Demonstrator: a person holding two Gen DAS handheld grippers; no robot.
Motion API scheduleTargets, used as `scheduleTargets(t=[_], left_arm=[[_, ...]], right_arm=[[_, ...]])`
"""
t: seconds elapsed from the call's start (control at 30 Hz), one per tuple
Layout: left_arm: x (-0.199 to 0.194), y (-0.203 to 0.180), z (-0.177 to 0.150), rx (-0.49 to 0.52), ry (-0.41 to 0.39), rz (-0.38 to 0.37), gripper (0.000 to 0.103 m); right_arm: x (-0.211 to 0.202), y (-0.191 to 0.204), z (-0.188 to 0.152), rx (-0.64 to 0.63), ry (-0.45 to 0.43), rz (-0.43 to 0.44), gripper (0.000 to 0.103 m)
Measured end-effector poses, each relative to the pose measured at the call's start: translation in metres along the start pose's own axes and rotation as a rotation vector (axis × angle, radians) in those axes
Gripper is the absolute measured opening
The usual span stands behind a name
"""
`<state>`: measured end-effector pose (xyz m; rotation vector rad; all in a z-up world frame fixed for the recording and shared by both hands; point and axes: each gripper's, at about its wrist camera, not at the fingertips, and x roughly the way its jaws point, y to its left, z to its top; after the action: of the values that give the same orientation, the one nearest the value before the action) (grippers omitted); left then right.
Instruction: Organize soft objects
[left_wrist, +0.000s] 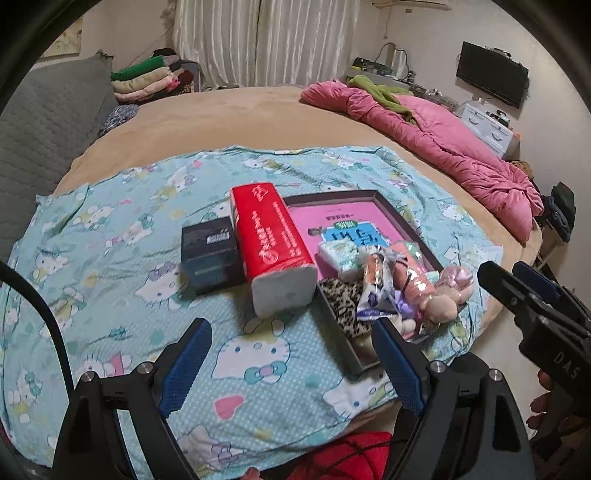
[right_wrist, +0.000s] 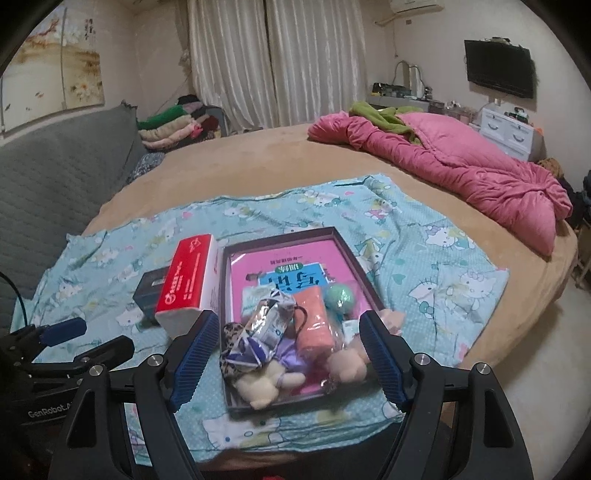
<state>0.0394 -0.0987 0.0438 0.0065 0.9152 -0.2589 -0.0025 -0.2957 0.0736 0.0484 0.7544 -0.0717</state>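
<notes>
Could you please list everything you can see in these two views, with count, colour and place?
tissue pack: one, red and white, on the cloth left of the tray
dark box: one, black, left of the tissue pack
tray: one, dark rim, pink base, on the cloth
plush toys: at least two, cream, near end of the tray
orange roll: one, in the tray
green ball: one, in the tray
cartoon cloth: one, light blue, spread over the bed
quilt: one, pink, far right of the bed
left gripper: open, empty
right gripper: open, empty
</notes>
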Motion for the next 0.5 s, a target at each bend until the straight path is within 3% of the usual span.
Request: scheduleTargets(t=[0.5], left_arm=[[-0.032,0.004,-0.026,-0.04,0.01,0.048,0.088]], right_arm=[[-0.034,0.021,-0.035,-0.116,0.077,0.085,0.082]])
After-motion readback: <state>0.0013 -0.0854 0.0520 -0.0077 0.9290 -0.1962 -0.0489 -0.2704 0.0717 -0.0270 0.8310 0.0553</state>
